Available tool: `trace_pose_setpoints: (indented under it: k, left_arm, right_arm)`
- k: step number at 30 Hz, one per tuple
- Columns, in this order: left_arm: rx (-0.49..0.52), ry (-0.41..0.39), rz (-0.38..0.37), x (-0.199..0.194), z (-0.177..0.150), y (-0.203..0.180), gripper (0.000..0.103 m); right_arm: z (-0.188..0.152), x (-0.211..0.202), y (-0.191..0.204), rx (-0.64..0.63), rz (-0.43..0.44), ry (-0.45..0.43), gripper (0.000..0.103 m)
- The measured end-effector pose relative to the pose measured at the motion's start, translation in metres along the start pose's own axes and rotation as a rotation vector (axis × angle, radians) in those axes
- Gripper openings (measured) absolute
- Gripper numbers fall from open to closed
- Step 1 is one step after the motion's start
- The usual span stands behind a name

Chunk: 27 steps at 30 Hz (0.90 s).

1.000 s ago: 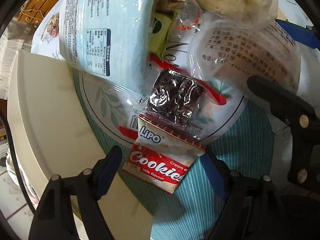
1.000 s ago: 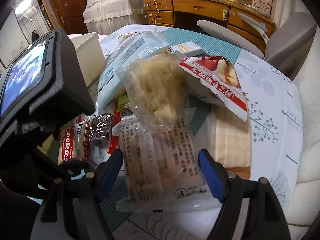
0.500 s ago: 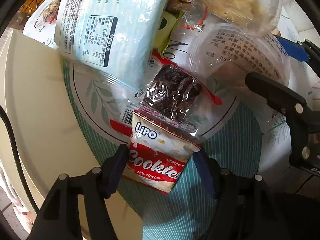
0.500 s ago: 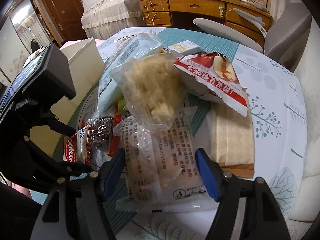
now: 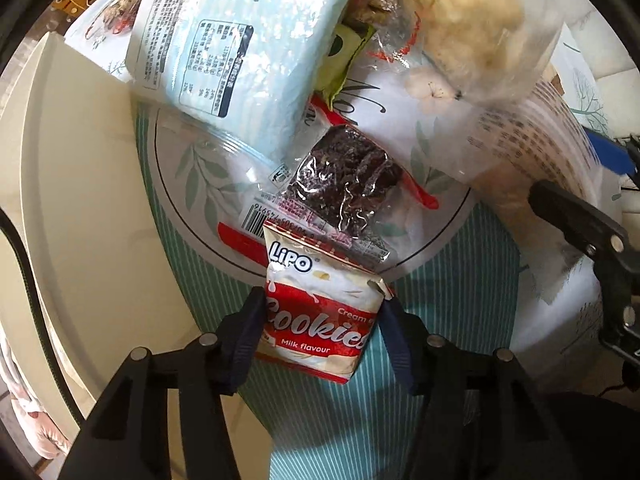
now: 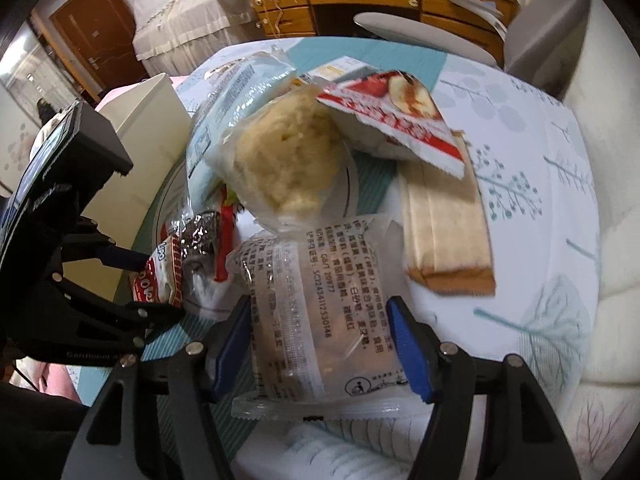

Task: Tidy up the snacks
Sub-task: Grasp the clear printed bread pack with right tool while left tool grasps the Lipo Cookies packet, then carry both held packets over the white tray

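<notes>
A red-and-white Lipo cookies packet (image 5: 320,320) lies at the near rim of a leaf-patterned round mat (image 5: 192,176). My left gripper (image 5: 320,328) points straight down over it. Its jaws are closing, and both pads touch the packet's sides, bending its upper right corner. In the right wrist view the left gripper (image 6: 148,284) stands at the left, around that packet. A clear packet with black printed text (image 6: 316,312) sits between the fingers of my right gripper (image 6: 320,336). Those jaws are closing too, with the pads against the packet's two edges.
A dark brownie pack (image 5: 344,184), a large light-blue bag (image 5: 248,40) and a clear bag of pale puffs (image 6: 288,152) are heaped on the mat. A red apple-print bag (image 6: 396,120) overlaps a flat beige pack (image 6: 444,224). A cream box (image 5: 80,200) stands left. A chair (image 6: 540,36) is behind.
The left gripper came down around the cookies packet and its jaws narrowed onto the sides. The right jaws narrowed onto the clear packet; that hand barely moved.
</notes>
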<state>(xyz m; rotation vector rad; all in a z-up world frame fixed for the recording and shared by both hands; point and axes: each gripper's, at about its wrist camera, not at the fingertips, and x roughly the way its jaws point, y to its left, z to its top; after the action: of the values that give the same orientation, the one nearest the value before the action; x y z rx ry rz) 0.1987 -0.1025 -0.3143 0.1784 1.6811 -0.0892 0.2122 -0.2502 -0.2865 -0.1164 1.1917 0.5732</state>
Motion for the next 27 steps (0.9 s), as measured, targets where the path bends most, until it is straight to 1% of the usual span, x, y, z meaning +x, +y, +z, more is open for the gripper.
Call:
trace_pose_setpoints:
  k: [2,8,11,15,20,23,27]
  left_arm:
    - [-0.002,-0.002,0.003,0.001,-0.002,0.001,0.051]
    - [-0.001,0.006,0.004,0.004,-0.009,0.000,0.049]
    - [0.001,0.014,-0.011,0.005,-0.013,-0.003,0.048]
    - [-0.002,0.032,-0.001,0.004,-0.027,-0.007,0.048]
    - [0.028,0.033,-0.012,0.003,-0.045,-0.015,0.048]
    - [0.044,0.020,-0.019,-0.005,-0.052,-0.019,0.048]
    - [0.058,-0.028,-0.053,-0.030,-0.064,-0.028,0.048]
  right_arm:
    - [-0.005,-0.003,-0.003,0.032,0.007,0.010,0.067]
    - [-0.019,-0.014,-0.013,0.135,0.019,0.030,0.067]
    - [-0.024,-0.023,-0.016,0.180,0.035,0.021,0.067]
    - [-0.030,-0.035,-0.016,0.227,0.040,0.006,0.067]
    - [-0.037,-0.049,-0.016,0.267,0.040,-0.009,0.067]
    - [-0.041,-0.056,-0.017,0.287,0.033,-0.014,0.067]
    - [-0.042,-0.067,-0.018,0.309,0.017,-0.035,0.067]
